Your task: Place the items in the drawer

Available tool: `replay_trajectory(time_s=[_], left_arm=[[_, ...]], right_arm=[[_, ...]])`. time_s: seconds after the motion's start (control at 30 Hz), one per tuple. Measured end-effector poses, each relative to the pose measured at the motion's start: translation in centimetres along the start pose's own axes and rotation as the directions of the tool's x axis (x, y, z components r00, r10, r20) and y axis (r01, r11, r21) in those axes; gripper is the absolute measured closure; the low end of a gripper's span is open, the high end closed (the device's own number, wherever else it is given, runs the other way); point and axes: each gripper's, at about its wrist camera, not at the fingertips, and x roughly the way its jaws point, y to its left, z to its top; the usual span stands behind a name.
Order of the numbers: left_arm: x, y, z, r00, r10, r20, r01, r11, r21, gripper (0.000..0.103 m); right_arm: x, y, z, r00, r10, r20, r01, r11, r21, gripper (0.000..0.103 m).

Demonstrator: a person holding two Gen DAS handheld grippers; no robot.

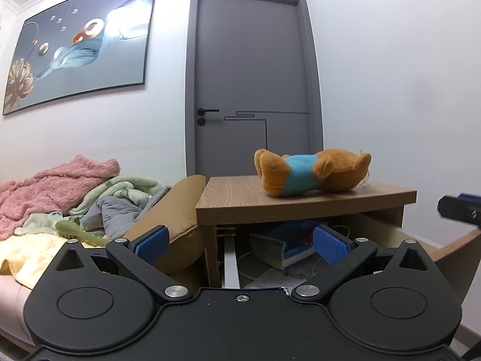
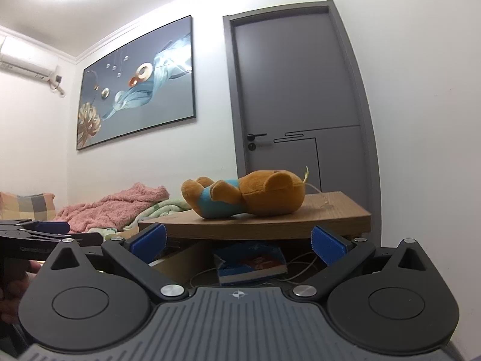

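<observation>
A brown plush bear in a blue shirt (image 1: 309, 173) lies on its side on top of a wooden nightstand (image 1: 240, 201); it also shows in the right wrist view (image 2: 246, 194). The drawer (image 1: 390, 234) under the top stands pulled out, with a blue book (image 2: 252, 263), a white box (image 1: 267, 246) and cables inside. My left gripper (image 1: 240, 242) is open and empty, low in front of the drawer. My right gripper (image 2: 239, 239) is open and empty, just below the tabletop edge and the bear. Its tip (image 1: 460, 207) shows at the right of the left view.
A bed with a pink blanket (image 1: 51, 186), green and grey bedding and a tan pillow (image 1: 177, 219) lies left of the nightstand. A grey door (image 1: 252, 84) stands behind it. White wall is on the right.
</observation>
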Motion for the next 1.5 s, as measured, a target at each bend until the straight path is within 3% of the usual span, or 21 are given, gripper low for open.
replay_trajectory(time_s=[0.4,0.7,1.5], left_arm=[[1.0,-2.0,-0.7,1.000,-0.012,0.023,0.011,0.999,0.033,0.001],[0.7,-1.7,-1.0,1.000,0.006,0.015,-0.006,1.000,0.031,0.001],[0.6,-1.1,-1.3,1.000,0.010,-0.012,-0.010,1.000,0.009,0.001]], right_arm=[[1.9,1.3,-0.7,1.000,-0.023,0.002,0.023,1.000,0.017,0.000],[1.5,2.0,-0.8,0.999,-0.021,0.027,0.021,0.999,0.025,0.000],[2.2,2.4,-1.3,1.000,-0.008,-0.011,0.008,1.000,0.022,0.000]])
